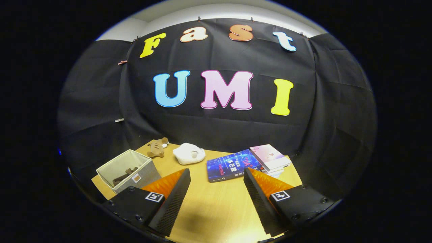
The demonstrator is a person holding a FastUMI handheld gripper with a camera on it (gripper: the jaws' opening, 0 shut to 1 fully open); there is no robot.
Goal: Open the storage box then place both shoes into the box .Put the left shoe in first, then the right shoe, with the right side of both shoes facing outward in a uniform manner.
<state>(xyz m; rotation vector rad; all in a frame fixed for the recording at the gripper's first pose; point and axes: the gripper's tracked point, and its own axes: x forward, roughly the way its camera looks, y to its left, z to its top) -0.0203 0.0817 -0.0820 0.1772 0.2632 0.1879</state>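
We hold our gripper [216, 175] above a wooden table [216, 209]. Its two fingers are spread wide apart, and there is nothing between them but bare table top.

Ahead of the left finger and off to the left sits one storage box [128, 173]. It is a soft grey cloth box with a pale lining, and its top is open. Its long side runs from near us on the left to farther away on the right, with one corner pointing back toward the left finger. Inside the box lies one dark brown thing [124, 175]. We cannot tell what it is.

Beyond the box, at the far edge of the table, lies one small brown plush toy [157, 148]. Just to the right of the toy, beyond the gap between the fingers, sits one white lumpy thing [189, 153]. It looks soft, and we cannot tell which way it points.

Ahead of the right finger lies one blue book [229, 165], flat on the table, with its long side running across from left to right. Past it, to the right, a pink and white book [270, 156] rests on top of a small stack. We cannot count how many are under it.
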